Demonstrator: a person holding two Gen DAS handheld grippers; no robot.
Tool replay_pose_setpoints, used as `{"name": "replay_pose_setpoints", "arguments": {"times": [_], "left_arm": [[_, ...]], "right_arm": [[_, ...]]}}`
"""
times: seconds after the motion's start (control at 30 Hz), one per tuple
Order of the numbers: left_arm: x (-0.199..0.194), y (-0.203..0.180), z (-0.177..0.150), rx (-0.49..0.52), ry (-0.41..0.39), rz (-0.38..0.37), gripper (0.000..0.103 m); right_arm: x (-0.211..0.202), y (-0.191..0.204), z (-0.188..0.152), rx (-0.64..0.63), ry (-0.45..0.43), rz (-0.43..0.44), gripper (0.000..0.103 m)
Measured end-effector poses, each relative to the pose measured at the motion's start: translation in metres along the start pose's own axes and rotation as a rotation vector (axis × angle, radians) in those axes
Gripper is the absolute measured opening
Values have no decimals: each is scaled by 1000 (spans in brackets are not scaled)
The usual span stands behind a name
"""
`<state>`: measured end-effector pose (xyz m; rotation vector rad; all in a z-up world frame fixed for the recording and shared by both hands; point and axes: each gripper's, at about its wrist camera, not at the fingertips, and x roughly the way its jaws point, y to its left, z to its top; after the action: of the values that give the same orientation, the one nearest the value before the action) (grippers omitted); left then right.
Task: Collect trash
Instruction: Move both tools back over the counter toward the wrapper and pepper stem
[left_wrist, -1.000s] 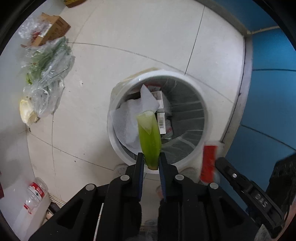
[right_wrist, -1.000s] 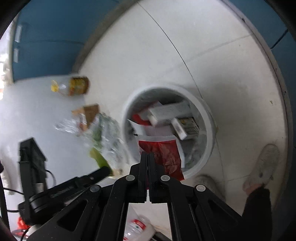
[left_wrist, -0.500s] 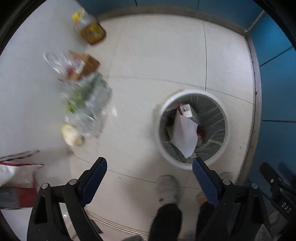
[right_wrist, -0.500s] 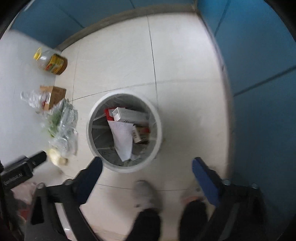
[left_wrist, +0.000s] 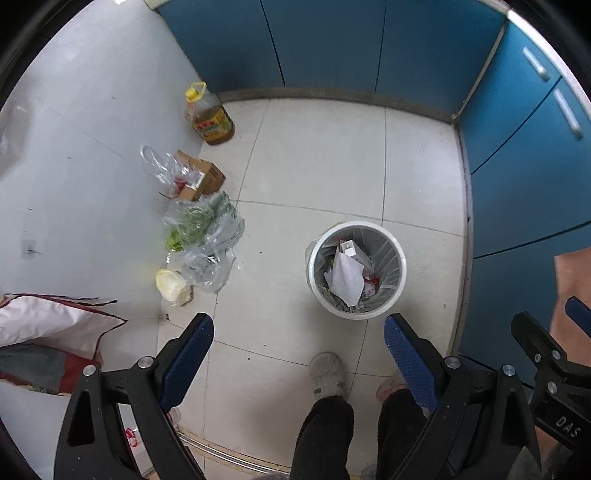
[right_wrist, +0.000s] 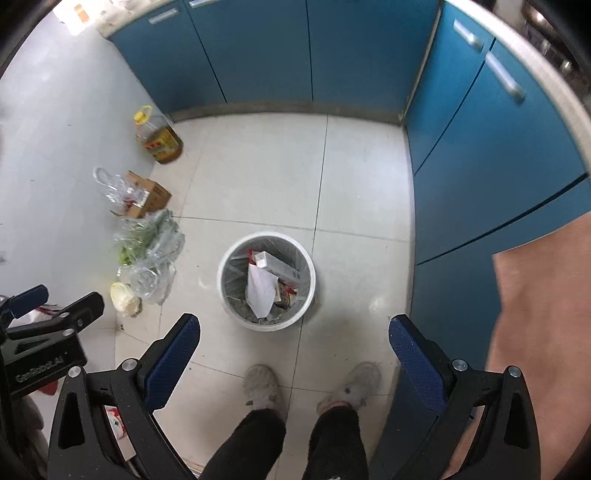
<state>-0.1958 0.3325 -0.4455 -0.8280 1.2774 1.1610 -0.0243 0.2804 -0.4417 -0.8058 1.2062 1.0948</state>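
A white round trash bin stands on the tiled floor, holding white paper, a small box and red wrappers. It also shows in the right wrist view. My left gripper is open and empty, high above the floor in front of the bin. My right gripper is open and empty, also high above the bin. Each gripper's body shows at the edge of the other's view.
Clear plastic bags with greens, a cardboard box, an oil bottle and a pale round lump lie by the left wall. Blue cabinets run along the back and right. The person's feet stand below.
Both grippers opened and let go of the green piece and the red wrapper, then rose well above the bin. The view now takes in the whole floor.
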Motion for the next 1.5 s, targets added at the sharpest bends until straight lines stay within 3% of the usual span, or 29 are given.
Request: {"name": "replay_pose_setpoints", "arguments": {"times": [0.37,0.53,0.63,0.77,0.9,1.07,1.23,1.37,1.5], "left_arm": [[-130,9,-18,-18,-123,-86,94],[-172,11,-20,-13,-179,-95,94],[-210,0,-15,18,-291,-67,94],[-251,-34,-5,79,-425,-56,94],[-283,-97,11,157,-484,-113,94],[-297,-230,26,338,-468,-175,102],[-295,-379,46,434,-353,-335,102],[-284,-491,55,523,-278,-364,101],[-244,-589,59,574,-136,-367,101]], "right_arm": [[-173,-1,-12,-5,-135,-16,103],[-223,-8,-16,60,-200,53,103],[-254,-31,-21,172,-261,135,103],[-284,-80,-29,322,-330,169,103],[-312,-154,-44,466,-399,136,103],[-335,-277,-81,681,-465,21,103],[-335,-409,-127,910,-448,-128,103],[-324,-522,-164,1065,-386,-262,103],[-293,-626,-201,1200,-281,-344,103]]}}
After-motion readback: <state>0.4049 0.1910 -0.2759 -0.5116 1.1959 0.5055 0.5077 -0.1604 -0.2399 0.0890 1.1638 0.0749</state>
